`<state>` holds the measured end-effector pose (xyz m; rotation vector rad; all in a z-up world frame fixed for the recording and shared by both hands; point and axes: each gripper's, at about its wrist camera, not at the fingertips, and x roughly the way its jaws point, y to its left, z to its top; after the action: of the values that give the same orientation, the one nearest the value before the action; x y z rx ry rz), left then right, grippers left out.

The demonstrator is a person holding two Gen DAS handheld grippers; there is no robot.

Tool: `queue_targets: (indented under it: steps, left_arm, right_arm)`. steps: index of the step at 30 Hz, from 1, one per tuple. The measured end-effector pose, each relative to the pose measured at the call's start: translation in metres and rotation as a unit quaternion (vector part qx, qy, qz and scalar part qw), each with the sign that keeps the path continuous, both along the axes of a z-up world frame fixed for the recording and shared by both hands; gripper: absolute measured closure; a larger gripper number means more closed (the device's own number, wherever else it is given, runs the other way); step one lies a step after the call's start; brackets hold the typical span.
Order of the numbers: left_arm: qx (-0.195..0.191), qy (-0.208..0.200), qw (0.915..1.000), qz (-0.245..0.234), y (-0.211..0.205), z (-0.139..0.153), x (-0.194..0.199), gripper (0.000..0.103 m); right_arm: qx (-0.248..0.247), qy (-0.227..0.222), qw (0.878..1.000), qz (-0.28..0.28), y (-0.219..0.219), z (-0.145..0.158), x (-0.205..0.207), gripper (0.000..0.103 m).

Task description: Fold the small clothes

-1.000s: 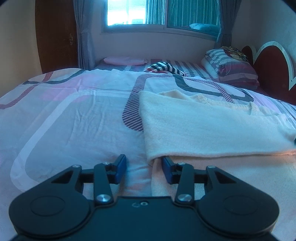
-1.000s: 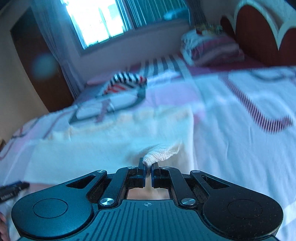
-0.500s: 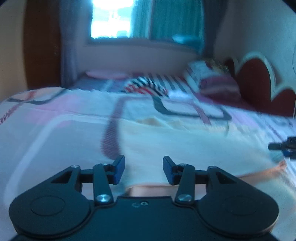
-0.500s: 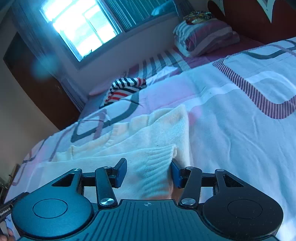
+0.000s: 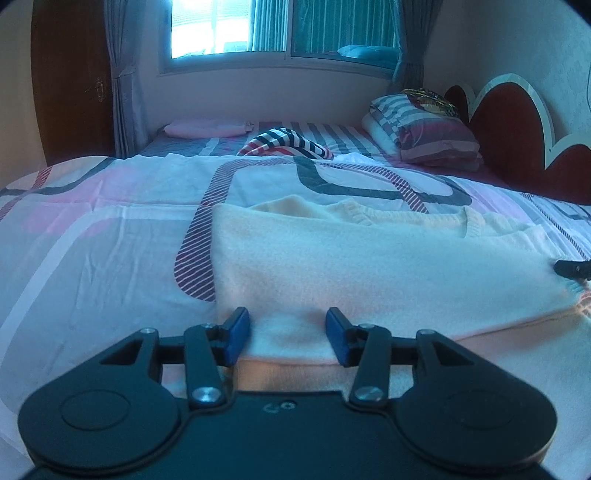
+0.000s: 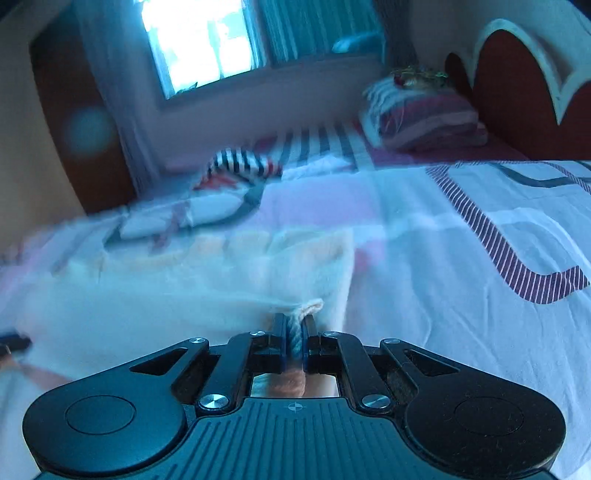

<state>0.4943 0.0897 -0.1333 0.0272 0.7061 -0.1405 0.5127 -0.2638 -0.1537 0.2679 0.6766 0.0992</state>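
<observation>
Pinching cream sweater (image 6: 207, 295) edge, right gripper (image 6: 294, 338) jaws closed at 6 o'clock; left gripper (image 5: 287, 338) jaws opening, fold edge between, untouched.

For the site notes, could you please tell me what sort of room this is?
A home bedroom, most likely: a bed under a patterned sheet, stacked pillows by a carved headboard, and a curtained window.

The left gripper (image 5: 287, 334) is hovering low over the near edge of a cream knit sweater (image 5: 369, 266), its jaws opening with the folded hem lying between the blue pads (image 5: 236, 334) but not pinched. The sweater is lying flat on a patterned bedspread (image 5: 92, 258). A striped garment (image 5: 286, 146) and stacked pillows (image 5: 424, 133) are sitting beyond, under the window (image 5: 229, 29).
</observation>
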Motion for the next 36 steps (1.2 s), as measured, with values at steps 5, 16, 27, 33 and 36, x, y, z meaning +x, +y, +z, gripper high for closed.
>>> queue_targets:
  steps: [5, 16, 27, 33, 36]
  left_arm:
    - [-0.014, 0.002, 0.9999, -0.001, 0.0, 0.014, 0.006, 0.049]
    - [-0.003, 0.027, 0.9996, -0.005, -0.013, 0.0, 0.098, 0.028]
    - [-0.019, -0.03, 0.9992, -0.018, -0.013, 0.017, 0.081, 0.029]
    - [0.027, 0.02, 0.9993, 0.013, -0.019, 0.0, 0.098, 0.028]
    - [0.002, -0.016, 0.9999, 0.004, -0.032, 0.019, 0.071, 0.028]
  right_arm:
    - [-0.011, -0.029, 0.998, -0.045, -0.001, 0.019, -0.016, 0.095]
    - [0.012, 0.009, 1.0, 0.002, 0.038, 0.005, 0.027, 0.102]
    - [-0.001, -0.024, 1.0, 0.002, 0.061, 0.019, 0.023, 0.084]
    - [-0.056, 0.009, 0.998, 0.024, 0.102, 0.003, 0.054, 0.074]
    - [-0.08, -0.003, 0.997, 0.014, 0.108, 0.01, 0.053, 0.074]
